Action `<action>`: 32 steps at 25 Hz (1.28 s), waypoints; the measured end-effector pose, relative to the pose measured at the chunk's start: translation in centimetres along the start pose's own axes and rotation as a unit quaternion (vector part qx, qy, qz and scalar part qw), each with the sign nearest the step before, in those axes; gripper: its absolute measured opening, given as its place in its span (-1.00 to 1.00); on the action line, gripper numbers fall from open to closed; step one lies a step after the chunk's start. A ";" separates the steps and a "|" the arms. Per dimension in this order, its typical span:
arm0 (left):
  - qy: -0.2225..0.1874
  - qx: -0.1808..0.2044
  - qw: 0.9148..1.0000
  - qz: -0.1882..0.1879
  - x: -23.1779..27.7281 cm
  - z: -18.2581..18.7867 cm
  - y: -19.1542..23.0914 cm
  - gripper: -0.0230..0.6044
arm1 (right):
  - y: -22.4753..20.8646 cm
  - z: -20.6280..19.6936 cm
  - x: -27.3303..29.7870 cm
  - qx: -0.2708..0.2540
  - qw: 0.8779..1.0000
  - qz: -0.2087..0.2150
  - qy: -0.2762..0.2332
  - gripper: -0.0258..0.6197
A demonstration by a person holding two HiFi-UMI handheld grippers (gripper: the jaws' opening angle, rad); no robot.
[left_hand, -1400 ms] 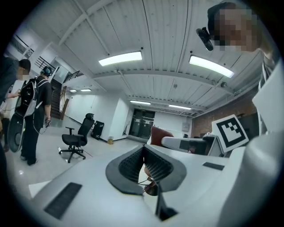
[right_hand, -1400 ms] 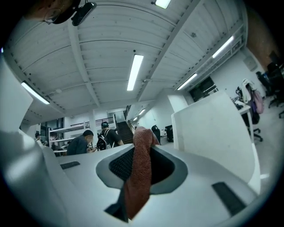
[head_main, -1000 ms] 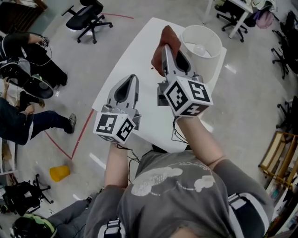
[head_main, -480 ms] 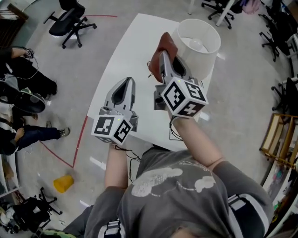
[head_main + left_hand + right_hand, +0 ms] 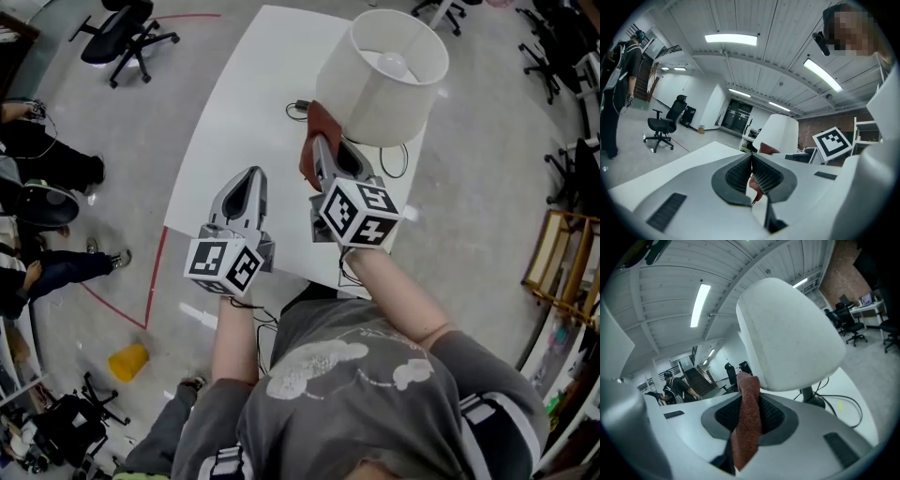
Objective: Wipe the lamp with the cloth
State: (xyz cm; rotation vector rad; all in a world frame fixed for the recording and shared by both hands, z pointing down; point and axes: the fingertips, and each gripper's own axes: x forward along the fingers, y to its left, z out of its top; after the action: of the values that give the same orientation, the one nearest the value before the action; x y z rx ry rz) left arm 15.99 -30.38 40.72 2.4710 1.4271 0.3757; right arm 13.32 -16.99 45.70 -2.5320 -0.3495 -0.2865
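Right gripper (image 5: 320, 155) is clamping 1 rust-red cloth (image 5: 746, 425), soft and limp, beside the lamp shade (image 5: 389, 80) | lamp is standing at the table (image 5: 234, 103) far-right corner | shade is looking light and tippable, so steadying by the stem seems best | left gripper (image 5: 752, 164) is hovering, jaws together, empty.

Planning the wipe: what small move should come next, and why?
Probably press the right gripper forward so the cloth meets the lamp shade, then stroke. Its jaws are shut on the cloth, which sits beside the lamp shade; contact isn't clear.
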 end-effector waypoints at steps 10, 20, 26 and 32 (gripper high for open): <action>-0.025 0.011 0.999 0.046 -0.2 -0.1 -2.2 -0.90 | 2.7 1.7 -2.5 -0.046 0.990 0.127 0.032 -0.65; -0.108 0.047 0.989 0.090 -0.2 5.5 -8.2 -0.90 | 3.9 12.3 -7.1 -0.058 0.968 0.245 -0.022 -0.65; -0.122 0.054 0.985 0.112 1.2 4.6 -12.1 -0.90 | 0.5 13.9 -6.9 -0.062 0.963 0.260 -0.009 -0.65; -0.115 0.062 0.981 0.145 0.1 3.2 -14.0 -0.90 | -1.2 11.4 -6.7 -0.081 0.962 0.259 0.019 -0.65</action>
State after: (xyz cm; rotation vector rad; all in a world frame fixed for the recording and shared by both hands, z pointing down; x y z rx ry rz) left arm 5.93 -23.83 32.87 2.7232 1.0319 0.0523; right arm 8.15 -10.87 35.10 -2.6598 0.3672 -0.1615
